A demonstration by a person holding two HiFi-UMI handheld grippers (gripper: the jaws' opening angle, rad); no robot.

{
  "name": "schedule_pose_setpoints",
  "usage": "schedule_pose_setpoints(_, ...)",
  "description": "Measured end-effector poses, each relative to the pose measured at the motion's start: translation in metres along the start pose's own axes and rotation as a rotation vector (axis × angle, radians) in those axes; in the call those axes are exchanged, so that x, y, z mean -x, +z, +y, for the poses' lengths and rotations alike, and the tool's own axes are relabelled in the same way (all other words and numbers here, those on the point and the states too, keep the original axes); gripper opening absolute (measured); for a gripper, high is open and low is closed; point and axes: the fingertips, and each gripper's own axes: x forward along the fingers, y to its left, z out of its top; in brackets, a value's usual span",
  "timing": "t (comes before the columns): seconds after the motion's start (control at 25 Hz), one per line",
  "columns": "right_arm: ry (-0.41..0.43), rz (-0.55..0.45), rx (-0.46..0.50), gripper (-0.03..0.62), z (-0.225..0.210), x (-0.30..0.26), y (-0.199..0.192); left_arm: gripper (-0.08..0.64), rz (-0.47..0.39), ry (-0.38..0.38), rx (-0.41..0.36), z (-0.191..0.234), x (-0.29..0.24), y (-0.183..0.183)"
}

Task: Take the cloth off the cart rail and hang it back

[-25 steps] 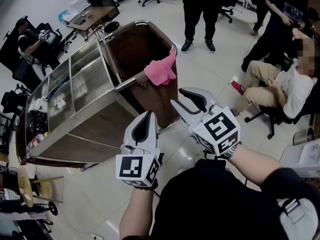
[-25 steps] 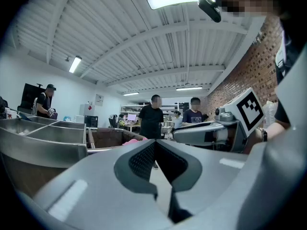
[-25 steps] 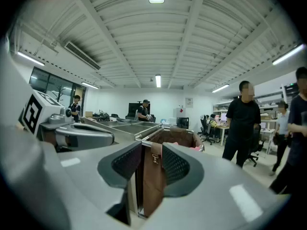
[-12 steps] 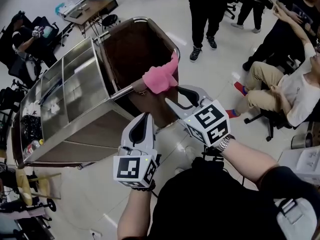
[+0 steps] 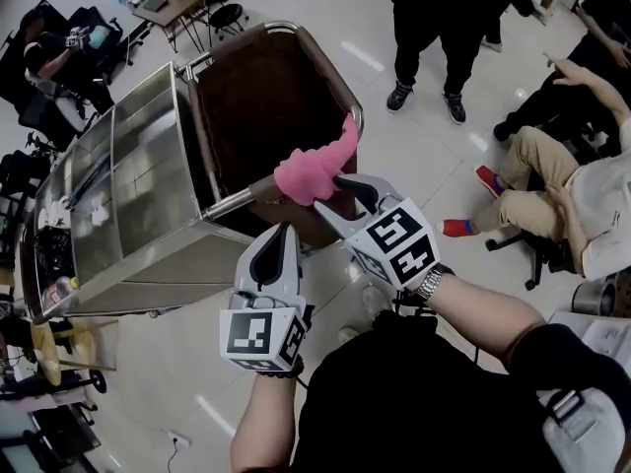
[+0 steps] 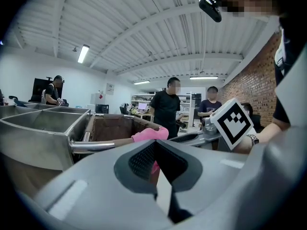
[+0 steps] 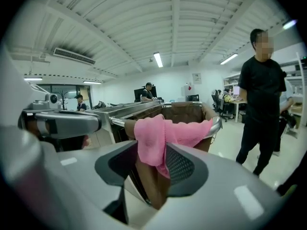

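Right gripper [image 5: 333, 195] has moved up to pink cloth [image 5: 311, 170] on cart rail [image 5: 232, 200]; jaws just spread wide, fold between, unpinched. Grab next. Left gripper [image 5: 285, 233] pressed together.

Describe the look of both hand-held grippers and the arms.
The left hand-held gripper and right hand-held gripper have pale grey shells with black textured pads. Each carries a white cube printed with black square markers. A metal watch sits on the right wrist; the top is black.
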Motion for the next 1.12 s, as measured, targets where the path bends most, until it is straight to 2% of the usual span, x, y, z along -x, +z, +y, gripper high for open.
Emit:
schedule_pose_setpoints(0.16, 0.039, 0.019, 0.004, 0.179, -0.002, -0.013, -0.006, 0.003, 0.005, 0.016, -0.006, 0.005, -0.011, -0.005)
schedule_pose_setpoints(0.24, 0.055, 0.018, 0.006, 0.153, -0.002, -0.016, -0.008, 0.002, 0.014, 0.032, -0.005, 0.007, -0.013, -0.009)
schedule_pose_setpoints(0.4, 0.057, -0.011, 0.035, 0.014, -0.002, -0.013, -0.001, 0.003, 0.014, 0.048, -0.004, 0.01, -0.017, -0.01)
schedule_pose_setpoints(0.72, 0.102, -0.089, 0.093, 0.008, 0.01, 0.007, 0.026, 0.003, 0.001, 0.095, 0.007, 0.011, -0.015, -0.009)
schedule_pose_setpoints(1.12, 0.149, -0.18, 0.174, 0.006, 0.051, 0.039, 0.073, 0.003, -0.054, 0.119, -0.011, 0.004, 0.013, 0.019)
